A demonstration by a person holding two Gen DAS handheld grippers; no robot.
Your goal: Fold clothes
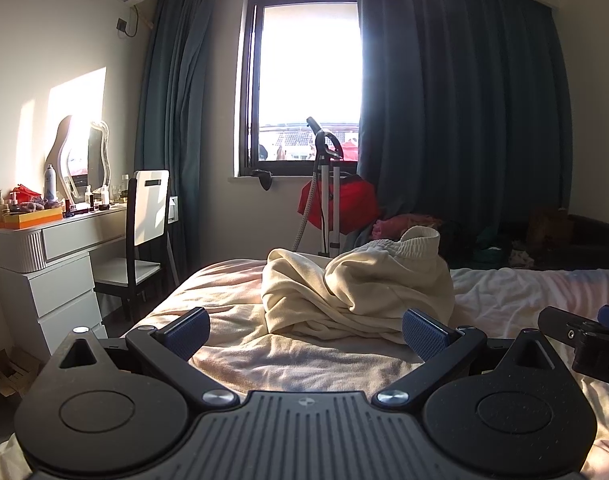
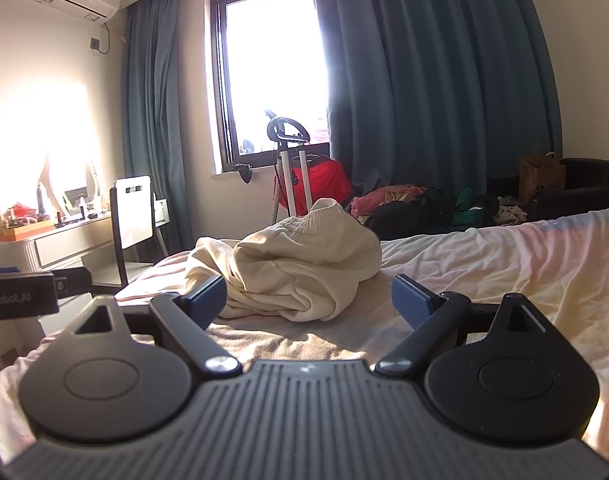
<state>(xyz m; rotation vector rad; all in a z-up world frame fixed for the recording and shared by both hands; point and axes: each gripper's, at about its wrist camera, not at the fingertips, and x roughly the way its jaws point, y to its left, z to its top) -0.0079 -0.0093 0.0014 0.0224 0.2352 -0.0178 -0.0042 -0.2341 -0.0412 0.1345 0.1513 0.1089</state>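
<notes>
A cream garment [image 1: 356, 284] with a ribbed elastic band lies crumpled in a heap on the bed [image 1: 288, 360]; it also shows in the right wrist view [image 2: 296, 272]. My left gripper [image 1: 304, 332] is open and empty, low over the sheet just short of the heap. My right gripper [image 2: 308, 300] is open and empty, with its fingers either side of the heap's near edge, apart from it. Each gripper shows at the edge of the other's view: the right one [image 1: 584, 340] and the left one [image 2: 24, 296].
The bed [image 2: 504, 272] has a rumpled pale sheet. A white dresser [image 1: 56, 264] and chair [image 1: 144, 232] stand left of the bed. A garment steamer [image 1: 328, 192] with a red item stands by the window. Dark clothes and an armchair [image 2: 576, 188] lie beyond the bed.
</notes>
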